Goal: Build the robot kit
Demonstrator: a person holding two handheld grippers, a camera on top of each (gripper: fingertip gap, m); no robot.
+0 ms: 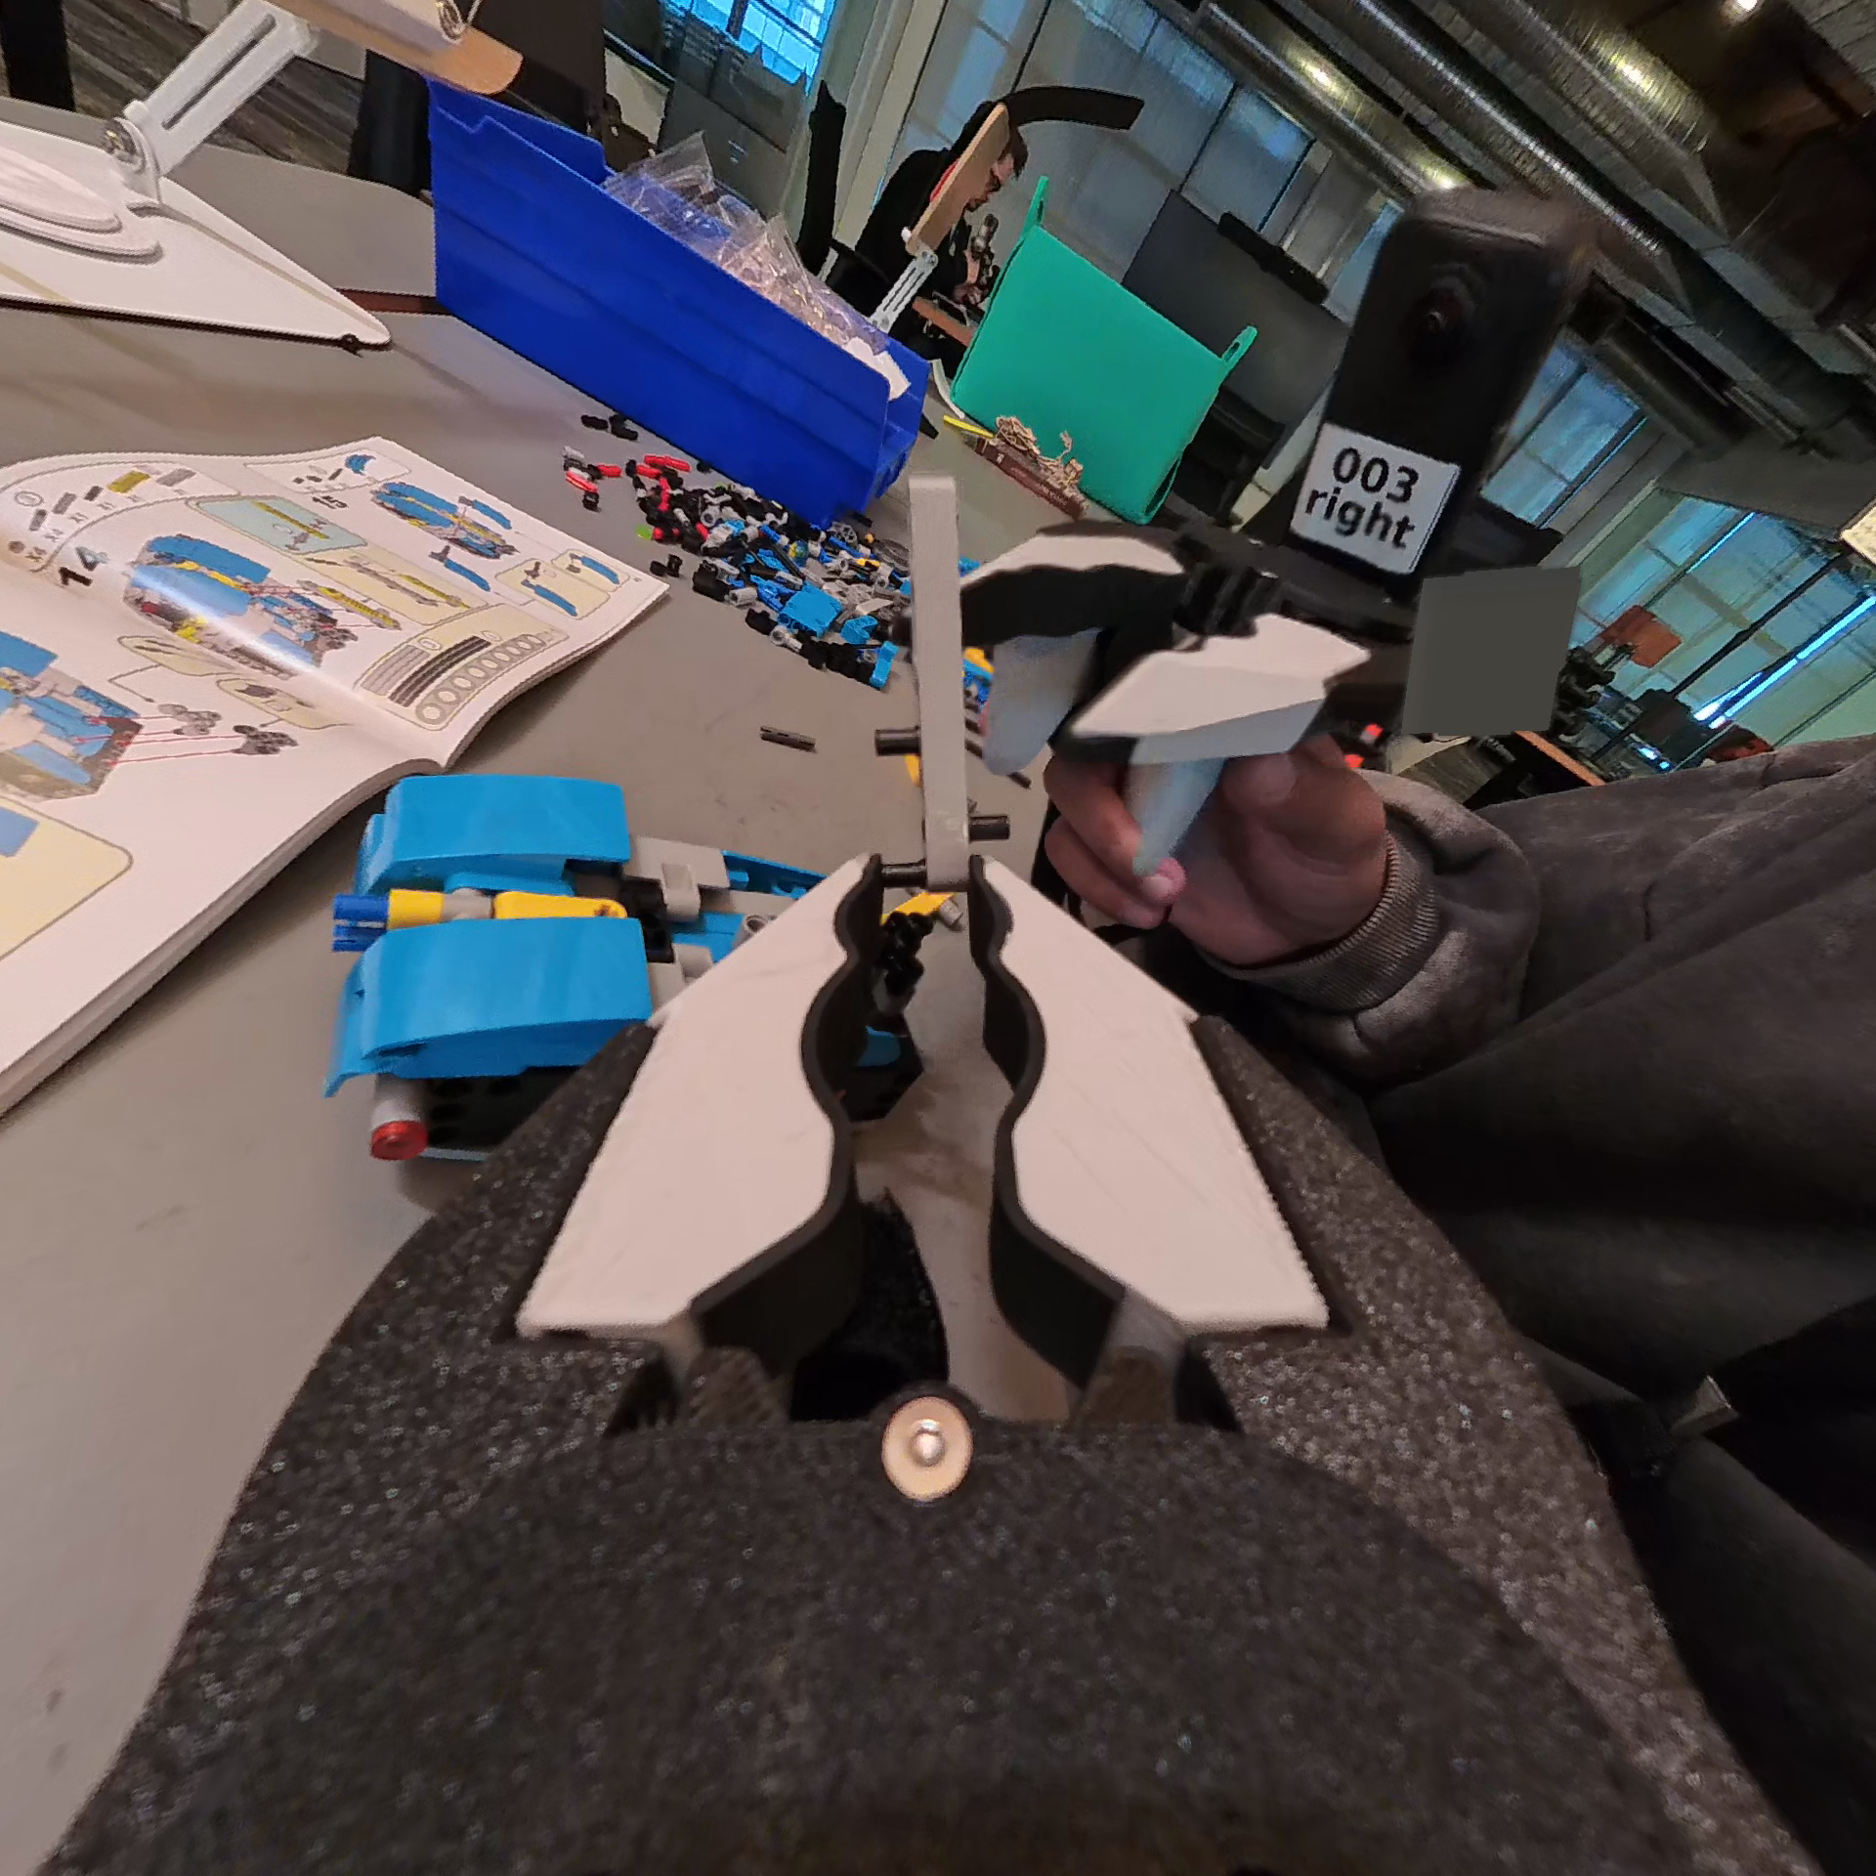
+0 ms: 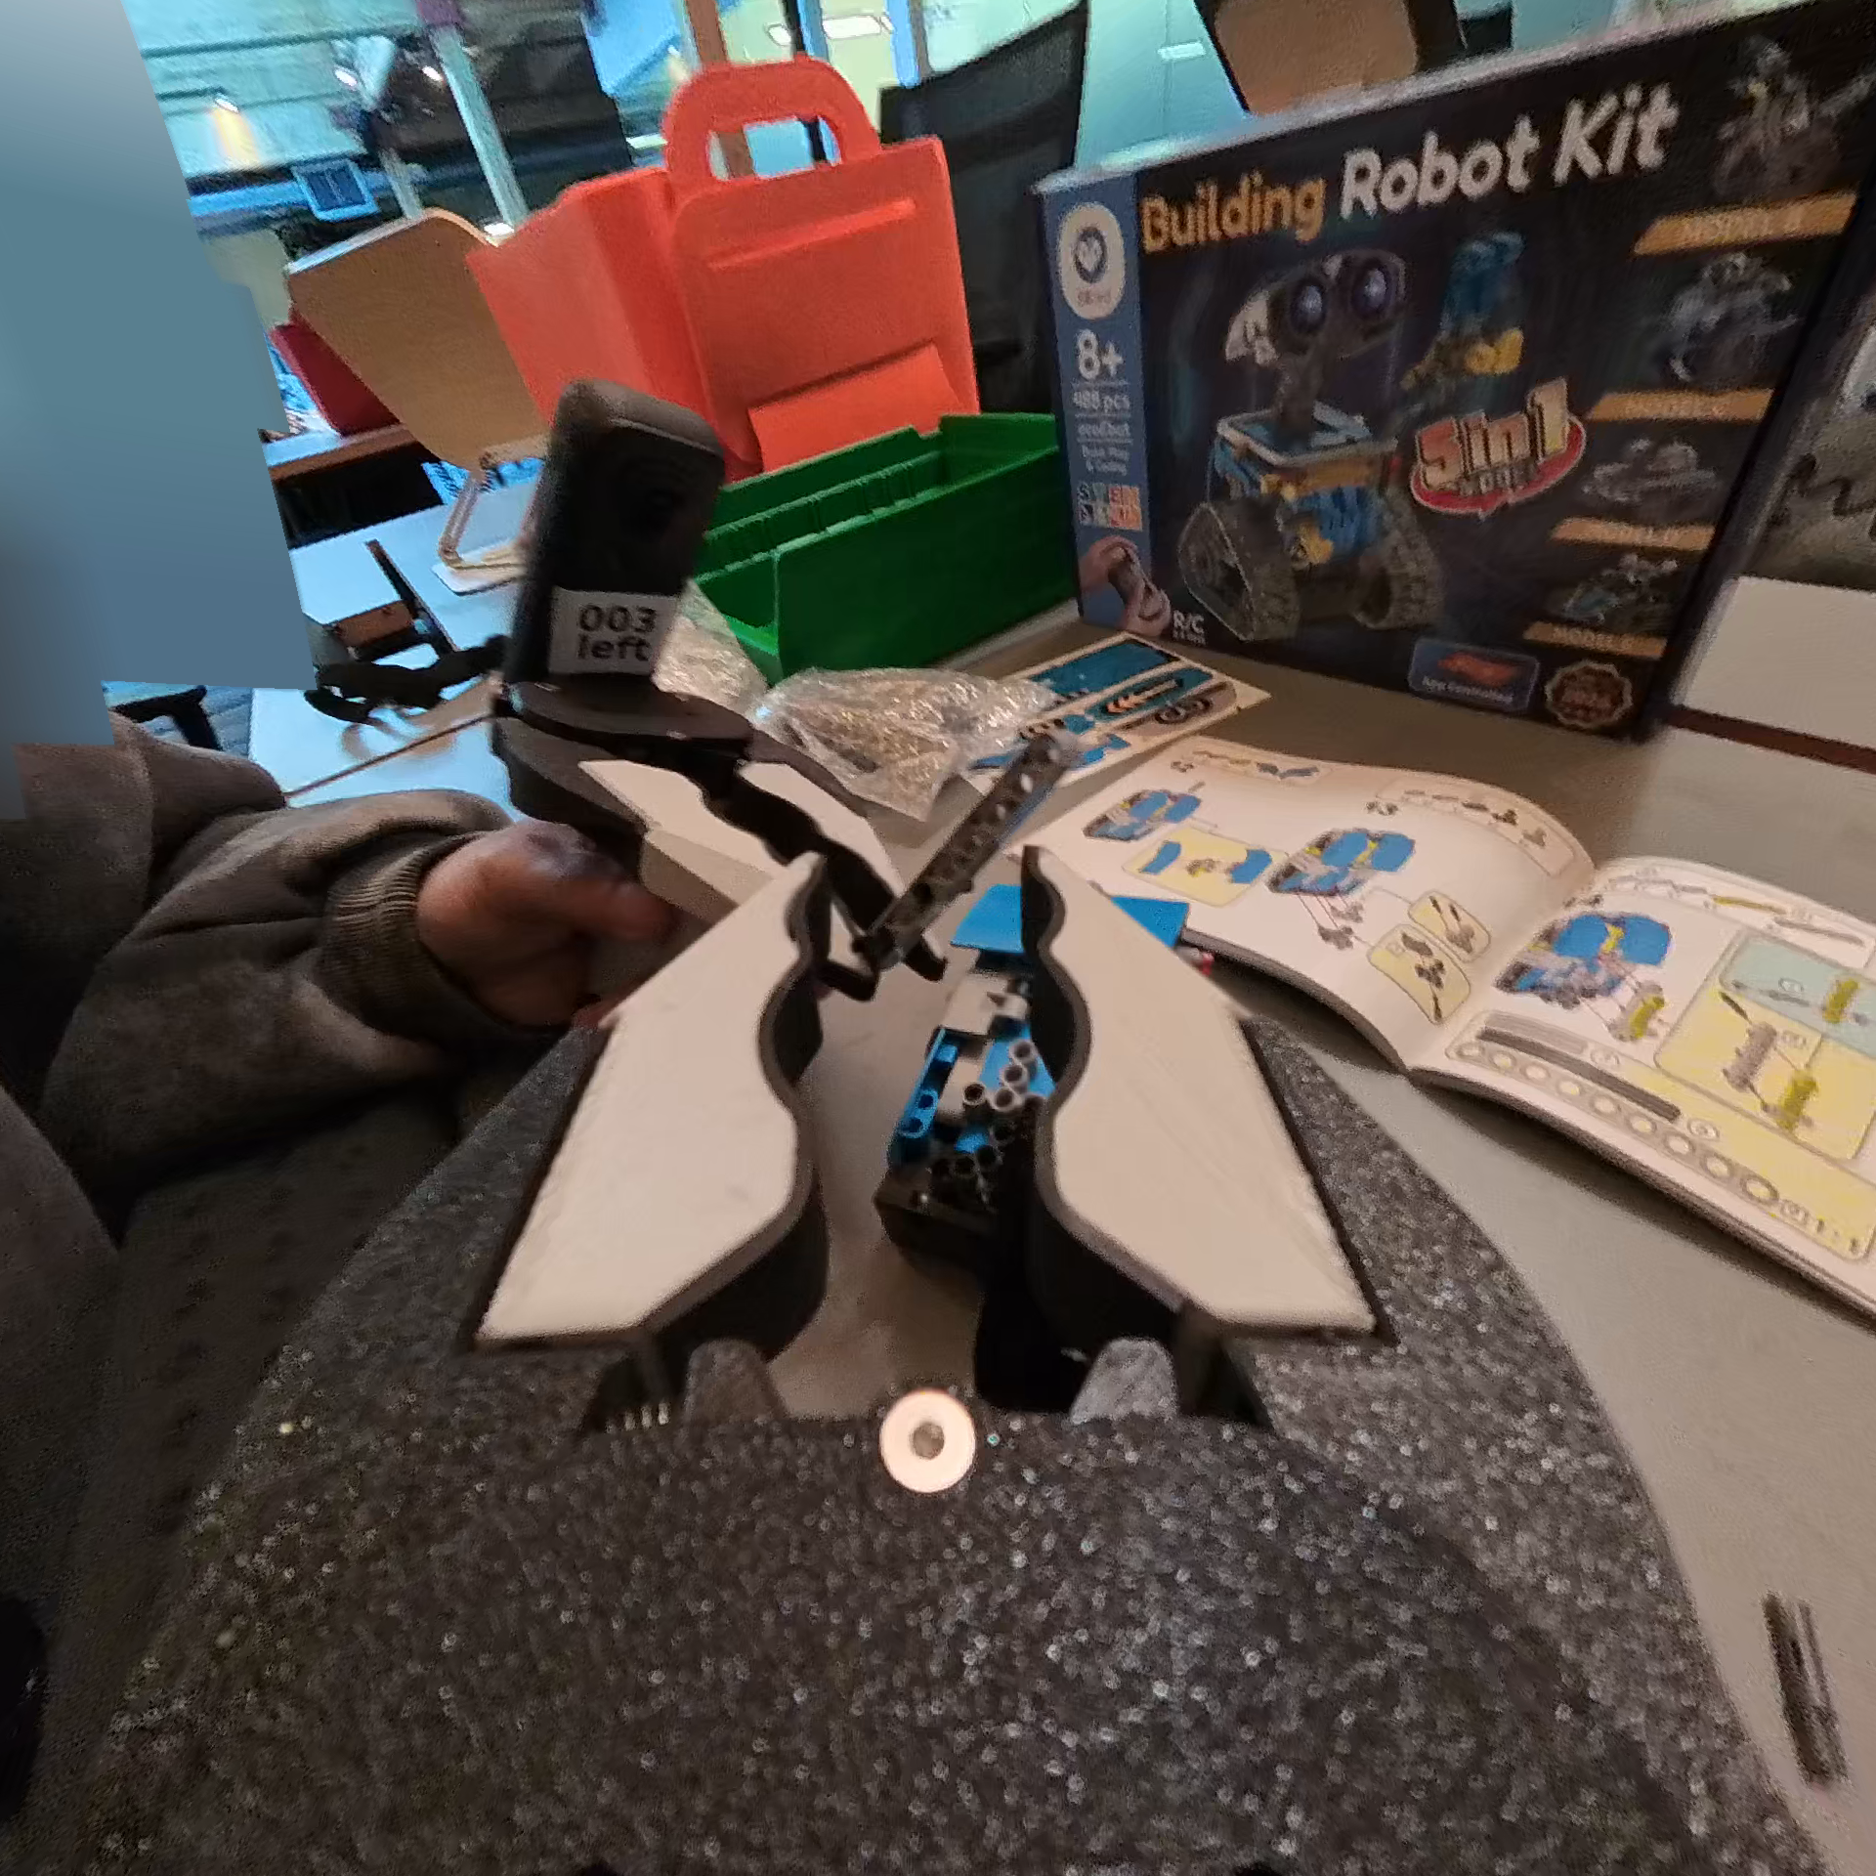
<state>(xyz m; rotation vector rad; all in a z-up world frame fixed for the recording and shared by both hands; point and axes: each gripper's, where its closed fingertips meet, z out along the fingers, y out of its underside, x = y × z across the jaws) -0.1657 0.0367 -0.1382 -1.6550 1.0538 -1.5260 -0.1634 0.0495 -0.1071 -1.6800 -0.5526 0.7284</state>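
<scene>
Left wrist view first: the left gripper point(image 1: 926, 871) is pinching the lower end of a grey perforated beam point(image 1: 936, 650), jaws clamped on it, and the beam is standing nearly upright with short black pins poking out of its sides. Just beyond it the right gripper point(image 1: 1000, 700) is hovering close to the beam's middle; whether it is touching is hard to tell, since the beam is covering its tips. A hand point(image 1: 1218, 843) in a grey sleeve is gripping its handle. Down on the grey table point(image 1: 203, 1269) a blue and yellow model point(image 1: 508, 944) is lying partly behind the left finger. An open instruction booklet point(image 1: 254, 650) is running off the left edge, with a heap of loose parts point(image 1: 772, 568) before a blue bin point(image 1: 650, 315).

Right wrist view now: the right gripper point(image 2: 926, 883) is showing its jaws apart, nothing between them. The beam point(image 2: 975, 853), looking dark here, is slanting across the gap, held by the left gripper point(image 2: 863, 964), whose tips are half hidden. The model point(image 2: 975, 1076) is peeking between the fingers, mostly covered. A kit box point(image 2: 1442, 386) is standing behind, cut off on the right.
</scene>
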